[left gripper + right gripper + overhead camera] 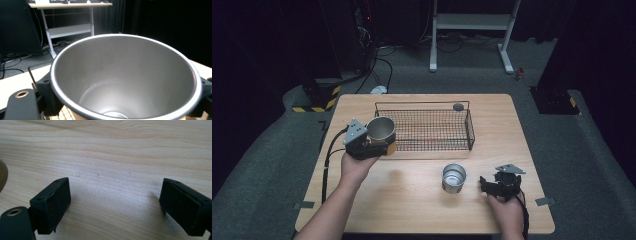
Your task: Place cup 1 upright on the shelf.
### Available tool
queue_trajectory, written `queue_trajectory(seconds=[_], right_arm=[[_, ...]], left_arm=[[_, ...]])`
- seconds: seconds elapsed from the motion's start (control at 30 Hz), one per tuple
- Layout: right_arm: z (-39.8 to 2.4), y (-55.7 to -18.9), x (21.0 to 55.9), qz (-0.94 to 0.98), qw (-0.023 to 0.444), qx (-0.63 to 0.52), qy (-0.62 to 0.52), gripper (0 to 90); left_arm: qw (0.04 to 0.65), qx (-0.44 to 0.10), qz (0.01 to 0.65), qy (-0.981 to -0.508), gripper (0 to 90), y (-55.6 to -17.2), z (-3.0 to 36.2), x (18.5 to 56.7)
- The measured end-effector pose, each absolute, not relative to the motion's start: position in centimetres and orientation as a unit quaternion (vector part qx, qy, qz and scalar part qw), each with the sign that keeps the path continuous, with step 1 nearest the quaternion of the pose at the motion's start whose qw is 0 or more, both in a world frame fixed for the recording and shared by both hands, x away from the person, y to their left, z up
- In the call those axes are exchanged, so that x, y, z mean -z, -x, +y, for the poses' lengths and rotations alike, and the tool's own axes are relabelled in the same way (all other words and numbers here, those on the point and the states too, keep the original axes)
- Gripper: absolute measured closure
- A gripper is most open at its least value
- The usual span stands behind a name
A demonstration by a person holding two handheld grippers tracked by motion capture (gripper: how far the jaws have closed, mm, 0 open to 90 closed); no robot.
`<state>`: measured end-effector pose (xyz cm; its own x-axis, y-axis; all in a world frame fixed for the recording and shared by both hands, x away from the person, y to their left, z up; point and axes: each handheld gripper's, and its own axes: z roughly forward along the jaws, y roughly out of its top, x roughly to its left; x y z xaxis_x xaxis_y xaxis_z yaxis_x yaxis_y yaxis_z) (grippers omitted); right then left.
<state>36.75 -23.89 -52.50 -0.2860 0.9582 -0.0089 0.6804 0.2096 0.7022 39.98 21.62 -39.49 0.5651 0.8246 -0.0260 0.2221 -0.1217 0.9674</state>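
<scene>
Two smooth round steel cups are seen: one (381, 129) is clamped in the left claw (373, 144) at the wire basket's (427, 131) left end; the right claw (501, 186), gaping empty, rests on the pale wood-grain worktop (412, 210) beside the other cup (454, 178).

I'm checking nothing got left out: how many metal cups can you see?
2. One cup is clamped in the left gripper, held above the left end of the wire basket. The other cup stands on the table, beside the open right gripper.
</scene>
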Motion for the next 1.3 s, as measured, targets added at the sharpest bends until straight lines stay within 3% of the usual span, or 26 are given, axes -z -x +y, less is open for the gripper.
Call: queue_trajectory(seconds=[0.43, 1.3], right_arm=[[-23.9, -36.8, 52.5, 0.743, 0.230, -0.302, -0.552, 10.0], [-23.9, -36.8, 52.5, 0.743, 0.230, -0.302, -0.551, 10.0]], left_arm=[[0.546, -0.277, 0.385, -0.691, 13.8, -42.3, 21.6, 38.7], [0.541, -0.269, 0.412, -0.682, 13.9, -47.3, 19.7, 40.7]])
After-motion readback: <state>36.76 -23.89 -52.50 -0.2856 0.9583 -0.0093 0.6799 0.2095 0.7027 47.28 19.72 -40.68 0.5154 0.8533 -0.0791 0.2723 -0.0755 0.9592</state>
